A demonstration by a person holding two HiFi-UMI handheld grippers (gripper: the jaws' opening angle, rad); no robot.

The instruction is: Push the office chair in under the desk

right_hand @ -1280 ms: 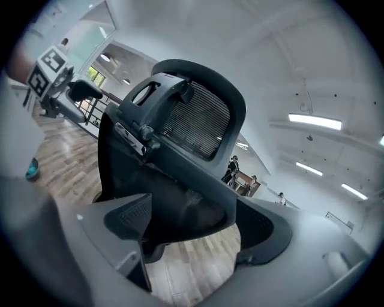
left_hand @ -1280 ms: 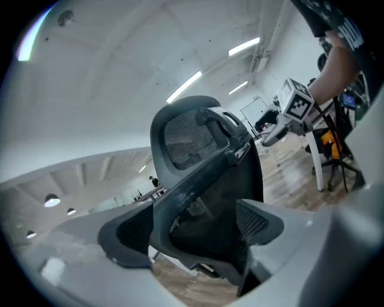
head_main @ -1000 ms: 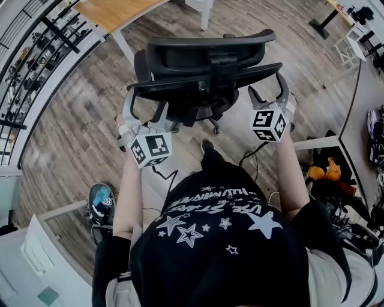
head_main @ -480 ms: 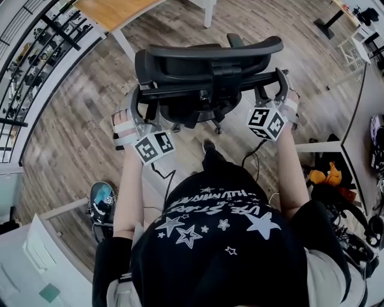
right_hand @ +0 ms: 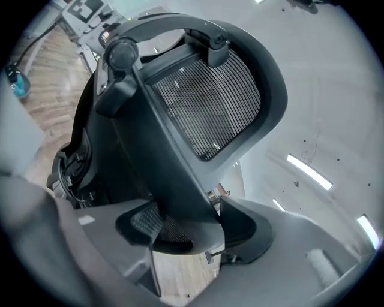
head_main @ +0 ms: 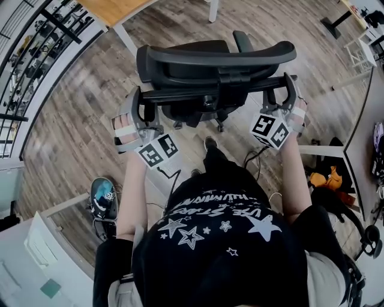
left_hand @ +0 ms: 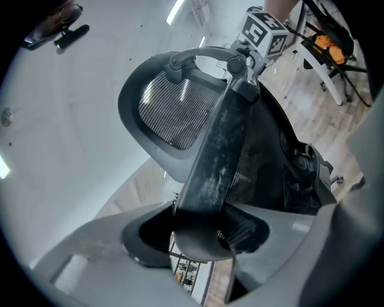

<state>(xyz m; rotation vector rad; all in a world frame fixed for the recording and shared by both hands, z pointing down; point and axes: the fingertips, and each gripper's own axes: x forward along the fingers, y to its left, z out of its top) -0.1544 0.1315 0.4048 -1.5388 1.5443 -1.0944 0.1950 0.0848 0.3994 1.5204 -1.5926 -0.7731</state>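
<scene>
Since second ago: office chair (head_main: 210, 66) sits further from us, higher in head view; wooden desk (head_main: 111, 9) corner slips nearly out at top left. We hold left gripper (head_main: 144, 107) and right gripper (head_main: 279, 90) at opposite sides of backrest frame (left_hand: 222, 150). Both sets of jaws closing, frame rim between pads, not yet clamped.

Edges: white desk leg (head_main: 126, 41) just beyond chair's left side; white bar (head_main: 315, 145) and orange clutter (head_main: 327, 177) to our right. Bare wood floor (head_main: 72, 126) wide open left of chair.
</scene>
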